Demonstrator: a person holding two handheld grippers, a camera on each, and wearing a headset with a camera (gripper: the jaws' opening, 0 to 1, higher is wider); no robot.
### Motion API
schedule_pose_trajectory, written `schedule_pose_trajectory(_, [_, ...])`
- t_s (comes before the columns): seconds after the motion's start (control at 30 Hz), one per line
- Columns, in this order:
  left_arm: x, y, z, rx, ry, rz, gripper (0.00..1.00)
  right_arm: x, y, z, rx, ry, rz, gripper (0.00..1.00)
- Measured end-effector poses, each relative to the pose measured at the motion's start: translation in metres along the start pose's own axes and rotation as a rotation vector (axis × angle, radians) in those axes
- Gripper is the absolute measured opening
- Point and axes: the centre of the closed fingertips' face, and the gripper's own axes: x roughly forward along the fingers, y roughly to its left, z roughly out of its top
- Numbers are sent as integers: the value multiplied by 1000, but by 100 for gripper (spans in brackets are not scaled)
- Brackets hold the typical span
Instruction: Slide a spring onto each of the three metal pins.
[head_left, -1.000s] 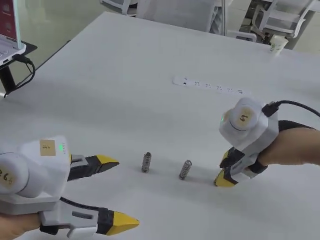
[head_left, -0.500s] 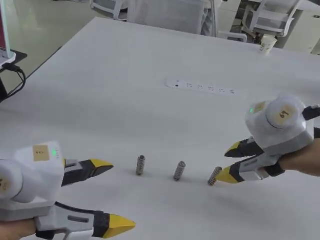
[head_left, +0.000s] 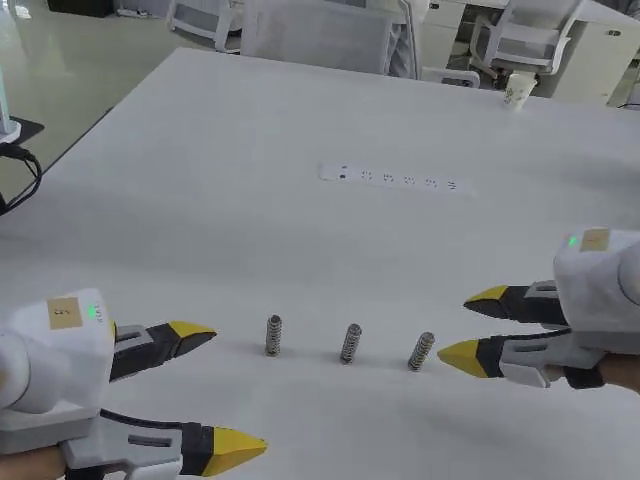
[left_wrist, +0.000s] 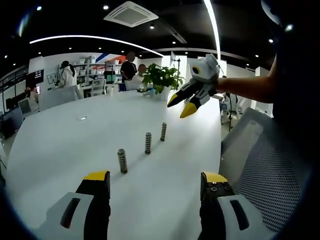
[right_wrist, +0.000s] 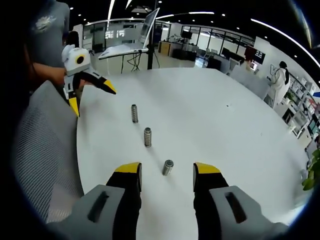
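springs (head_left: 349, 343) between left tool (head_left: 237, 386), right tool (head_left: 455, 325)

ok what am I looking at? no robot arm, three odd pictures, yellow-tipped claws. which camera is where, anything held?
No robot: a person holds a two-jaw tool in each hand. The head view comes from a headset camera looking down at the white table; the left hand-held gripper is at bottom left, the right hand-held gripper at the right. The two round pictures come from fisheye cameras, one riding on each tool, looking along its own yellow-tipped jaws. On the table three springs stand upright in a row: left spring, middle spring, right spring. Whether a pin sits inside each is too small to tell. Farther back are a power strip and a paper cup. Both tools are open and hold nothing.
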Motion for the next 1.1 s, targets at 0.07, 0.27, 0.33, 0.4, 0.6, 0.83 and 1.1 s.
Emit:
schedule_pose_trajectory(0.07, [0,-1,1,-2,-5,1,70,-4,2,-3,10,-12,-7,40])
schedule_pose_trajectory(0.27, [-1,-1,4,-8,-18,11,70,-17,10,1,34,-124,-16,39])
schedule_pose_trajectory(0.33, [-2,-2,5,-11,-22,12,70,-20,10,4,39,-172,-23,39])
schedule_pose_trajectory(0.4, [-2,-2,6,-11,-23,13,70,-22,11,0,64,-176,-24,40])
schedule_pose_trajectory(0.6, [-2,-3,5,-19,-29,19,71,-23,20,-7,77,-208,-17,46])
schedule_pose_trajectory(0.83, [-3,-3,5,-36,-37,30,72,-21,21,-14,97,-250,-21,60])
schedule_pose_trajectory(1.1, [-4,-1,2,-59,-42,42,73,-19,28,-20,137,-266,-7,73])
